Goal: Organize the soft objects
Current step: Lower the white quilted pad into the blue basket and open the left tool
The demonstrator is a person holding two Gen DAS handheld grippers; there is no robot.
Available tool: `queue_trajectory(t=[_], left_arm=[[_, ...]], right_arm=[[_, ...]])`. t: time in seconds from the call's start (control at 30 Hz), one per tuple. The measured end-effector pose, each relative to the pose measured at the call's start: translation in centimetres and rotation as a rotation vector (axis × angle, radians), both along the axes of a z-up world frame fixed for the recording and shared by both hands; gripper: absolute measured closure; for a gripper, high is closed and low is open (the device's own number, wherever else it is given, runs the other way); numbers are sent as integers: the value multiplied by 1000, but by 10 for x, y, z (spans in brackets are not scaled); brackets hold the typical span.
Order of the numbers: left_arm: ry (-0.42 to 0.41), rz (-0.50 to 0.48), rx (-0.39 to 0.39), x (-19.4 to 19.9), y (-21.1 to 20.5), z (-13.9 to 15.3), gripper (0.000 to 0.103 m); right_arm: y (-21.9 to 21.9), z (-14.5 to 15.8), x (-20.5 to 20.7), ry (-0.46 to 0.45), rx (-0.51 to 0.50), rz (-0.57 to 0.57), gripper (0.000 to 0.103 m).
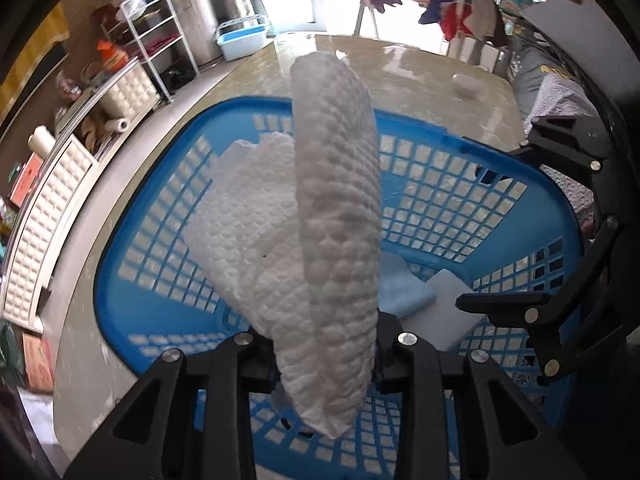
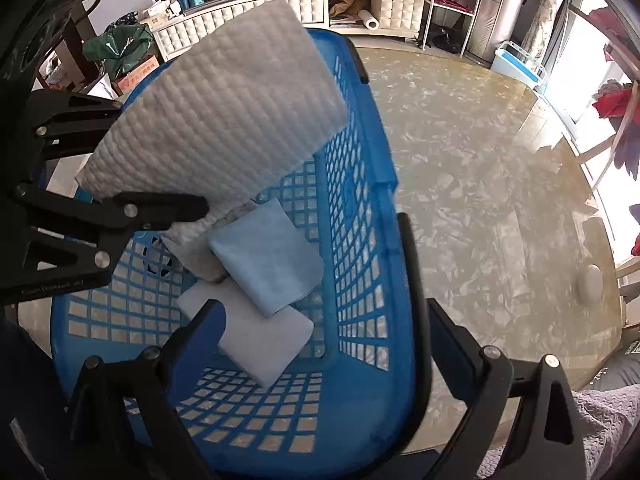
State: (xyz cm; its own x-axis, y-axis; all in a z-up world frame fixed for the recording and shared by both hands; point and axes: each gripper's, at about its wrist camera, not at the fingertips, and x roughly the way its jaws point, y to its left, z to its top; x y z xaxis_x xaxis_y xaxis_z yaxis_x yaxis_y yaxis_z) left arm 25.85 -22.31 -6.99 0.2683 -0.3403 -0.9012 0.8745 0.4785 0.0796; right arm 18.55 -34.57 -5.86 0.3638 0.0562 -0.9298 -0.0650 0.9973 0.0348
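My left gripper is shut on a folded white quilted cloth and holds it edge-up above the blue plastic basket. The same cloth shows in the right wrist view, clamped by the left gripper at the left. In the basket lie more white quilted cloth, a light blue folded cloth and a white sponge block. My right gripper grips the basket's near rim, one finger inside and one outside.
The basket stands on a glossy beige marbled table. A small white oval object lies near its far edge. A white cabinet, a wire shelf, a blue-and-white tub and a clothes rack surround the table.
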Motion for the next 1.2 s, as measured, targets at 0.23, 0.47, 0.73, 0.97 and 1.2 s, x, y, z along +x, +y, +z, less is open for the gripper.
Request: queue_trajectory(t=[0.23,0.47,0.73,0.97,1.2], left_arm=[[1,-24,46,5,-13,-13,69],[-27,-25,72,1,-15,-17,48],[-46,-17,67,-3,-10,-4,23],[-58,29,50,5,-1,13,20],[-95,68,22,-10,14,31,18]], right_arm=[[-10,-3,-1,7,5,-10,7],[-14,-7,1,9,8,-12,7],[-13,-2,-3,-12,23,-12,7],[-14,14,-9,-47,26,-16,7],[-10,30,-14,-77,18,-18,7]])
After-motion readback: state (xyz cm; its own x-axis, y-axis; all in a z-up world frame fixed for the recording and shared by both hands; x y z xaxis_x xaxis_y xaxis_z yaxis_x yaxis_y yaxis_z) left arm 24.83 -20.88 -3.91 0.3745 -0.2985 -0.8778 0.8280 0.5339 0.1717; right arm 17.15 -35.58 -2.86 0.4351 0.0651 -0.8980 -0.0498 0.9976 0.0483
